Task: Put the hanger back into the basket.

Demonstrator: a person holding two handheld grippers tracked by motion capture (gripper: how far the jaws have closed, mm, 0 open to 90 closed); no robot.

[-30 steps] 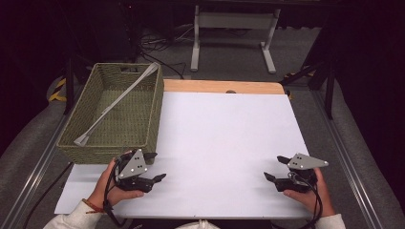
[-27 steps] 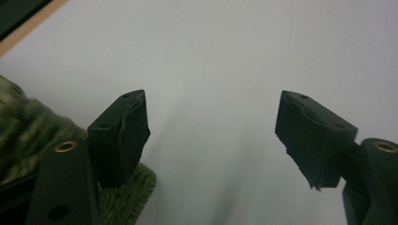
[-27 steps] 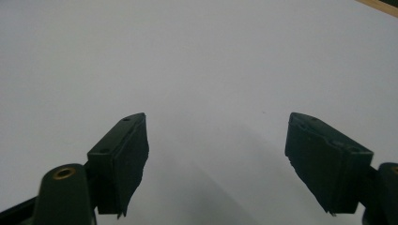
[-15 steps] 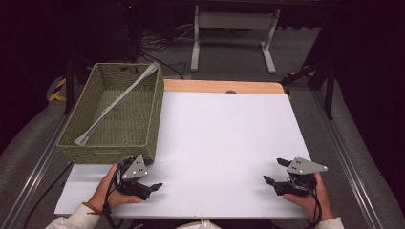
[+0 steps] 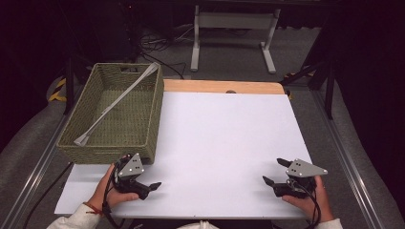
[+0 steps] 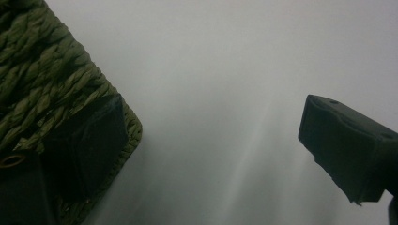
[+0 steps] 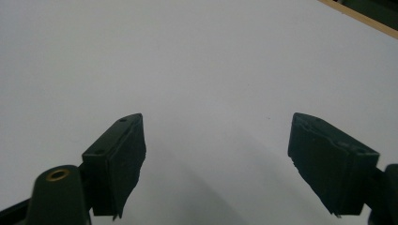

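Over the last second the left tool [image 5: 143, 183] has slid back toward the person and a little toward 7 o'clock, so it now sits low at the near left of the white surface [image 5: 224, 138], just clear of the near right corner of the woven basket [image 5: 93, 143]. In the left gripper view that corner of the basket [image 6: 42, 79] lies close behind one jaw, and the jaws stand wide apart with nothing between them. The right tool [image 5: 282, 183] has hardly shifted; it rests at about 5 o'clock on the surface, and the right gripper view shows its jaws spread just as wide over bare white sheet, holding nothing. The long grey utensil [image 5: 114, 102] lies slantwise inside the basket, one end propped on the far right rim at about 1 o'clock of the basket and the flat end down near its 7 o'clock corner; neither tool touches it. Judged from this, the retreat of the left tool reads as a settling into a rest or start pose rather than a reach, so the work with the basket and its utensil looks either not yet begun or already finished, with both hands parked near the person's edge.
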